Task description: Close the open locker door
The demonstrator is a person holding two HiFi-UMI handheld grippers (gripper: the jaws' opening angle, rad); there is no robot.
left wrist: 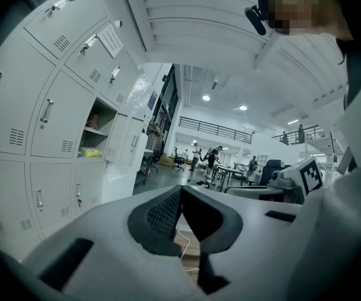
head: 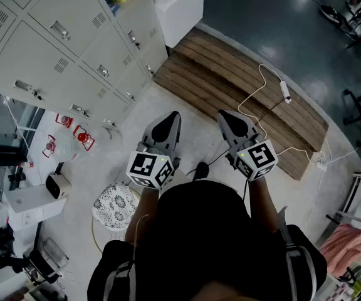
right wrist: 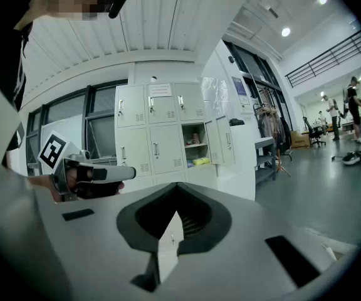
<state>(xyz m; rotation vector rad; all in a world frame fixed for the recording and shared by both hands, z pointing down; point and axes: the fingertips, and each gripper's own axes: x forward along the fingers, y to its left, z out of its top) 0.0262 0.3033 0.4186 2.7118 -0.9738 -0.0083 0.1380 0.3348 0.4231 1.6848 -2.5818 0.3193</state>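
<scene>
Locker door (right wrist: 220, 143) at 11 o'clock prob. light, stiff: push free edge; left gripper (left wrist: 180, 191) & right gripper (right wrist: 177, 187) fingers pressed together, empty.

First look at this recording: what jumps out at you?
Centre of the head view: the left gripper and right gripper, side by side, both shut and empty, pointing toward a wooden platform. At upper left stands the locker bank. The right gripper view shows an open compartment with a yellow item inside.
</scene>
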